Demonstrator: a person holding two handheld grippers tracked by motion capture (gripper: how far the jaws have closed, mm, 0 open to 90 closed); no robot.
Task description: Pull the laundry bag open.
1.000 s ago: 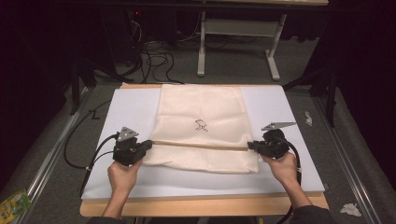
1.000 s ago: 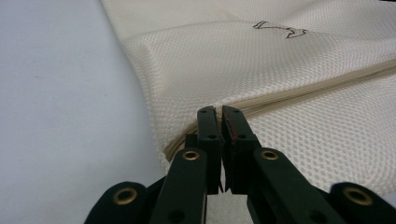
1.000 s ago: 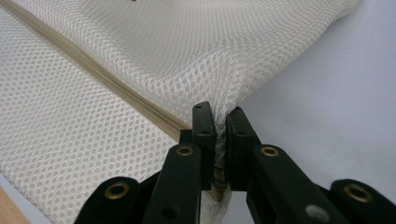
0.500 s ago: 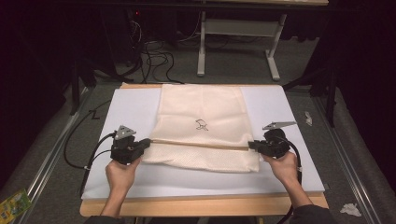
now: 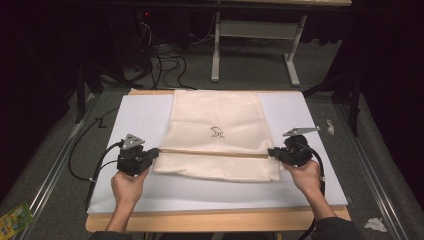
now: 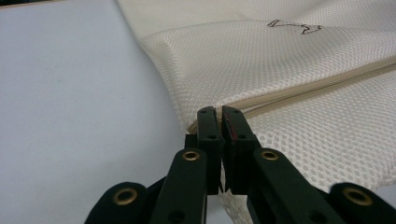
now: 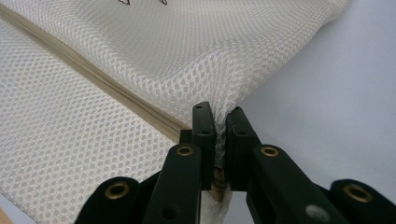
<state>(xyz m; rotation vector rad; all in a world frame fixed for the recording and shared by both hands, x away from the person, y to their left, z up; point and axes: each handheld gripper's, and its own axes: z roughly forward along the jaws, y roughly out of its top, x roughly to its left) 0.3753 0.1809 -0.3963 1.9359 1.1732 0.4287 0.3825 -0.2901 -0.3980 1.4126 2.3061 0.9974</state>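
white board (image 5: 145, 120) covers the wooden table (image 5: 215, 221); dark floor with cables lies beyond it. cream mesh bag (image 5: 216, 125) lies flat at the board's centre, its near part folded over along a beige zip band (image 6: 317, 84). left gripper (image 5: 153, 154) has its jaws closed on the bag's left edge at the band. right gripper (image 5: 272, 153) is clamped on the bag's right edge, mesh pinched between its jaws.

Cream honeycomb-mesh bag (image 5: 217, 135), small dark logo (image 5: 217, 132), white mat (image 5: 140, 117)
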